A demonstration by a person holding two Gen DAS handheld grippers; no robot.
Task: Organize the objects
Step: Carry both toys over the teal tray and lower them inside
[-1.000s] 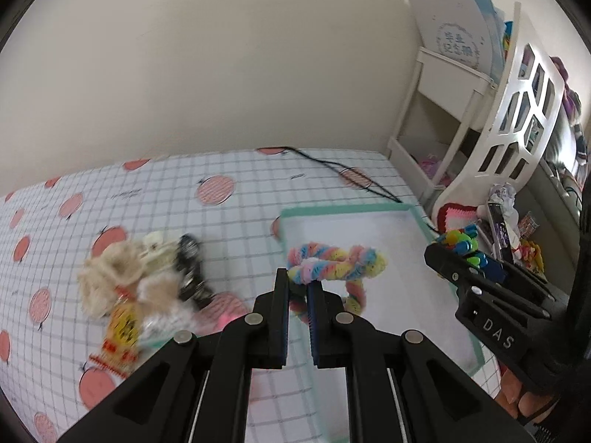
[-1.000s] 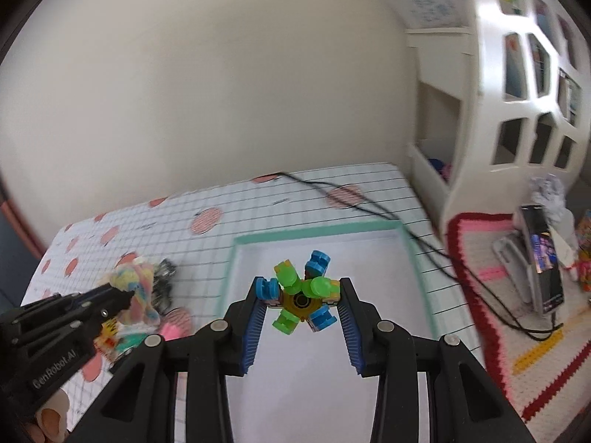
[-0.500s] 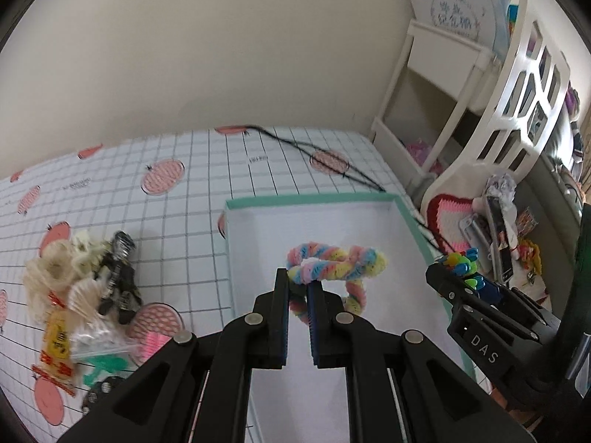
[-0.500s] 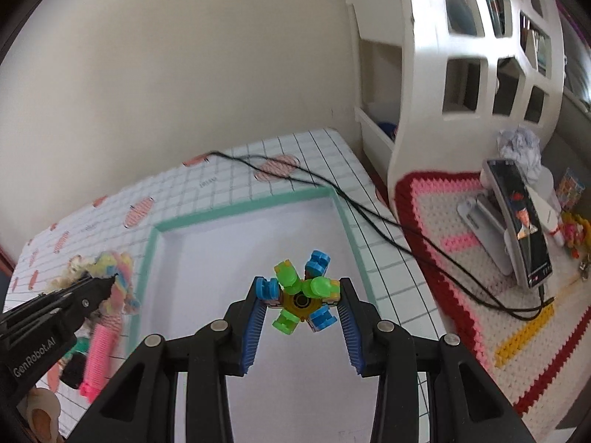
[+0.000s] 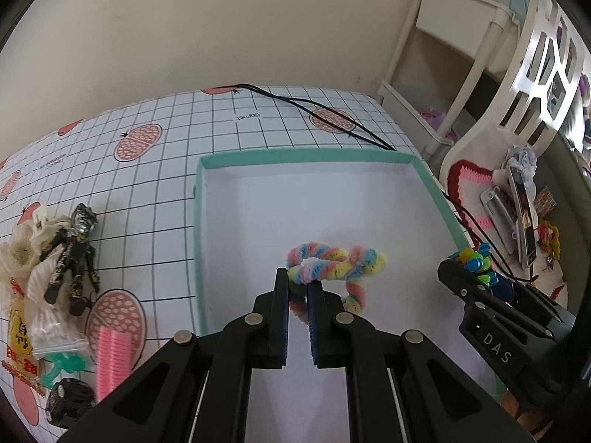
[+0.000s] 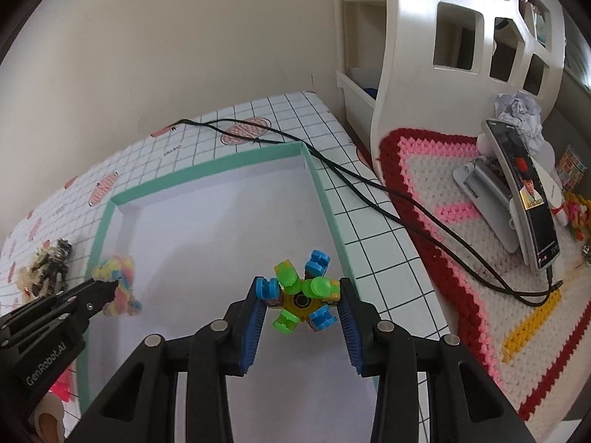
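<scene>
My left gripper (image 5: 297,280) is shut on a pastel rainbow twisted pipe-cleaner loop (image 5: 334,264), held over the white floor of the teal-rimmed tray (image 5: 306,157). From the right wrist view the same loop (image 6: 120,284) hangs at the tray's (image 6: 207,170) left side in the left gripper (image 6: 107,288). My right gripper (image 6: 303,295) is shut on a green-and-blue plastic spinner toy (image 6: 301,291) above the tray's right part. In the left wrist view that toy (image 5: 476,258) and the right gripper (image 5: 465,265) sit at the tray's right rim.
Left of the tray on the checked cloth lies a pile: a black figurine (image 5: 72,251), cream crochet pieces (image 5: 22,254), a pink comb (image 5: 110,358), a small plastic bag (image 5: 51,332). A black cable (image 6: 369,184) runs past the tray. A phone on a stand (image 6: 524,192) and a white shelf (image 6: 461,37) stand right.
Both grippers have moved right and forward over the tray, each keeping hold of its toy. The pile has slid to the left of the view.
</scene>
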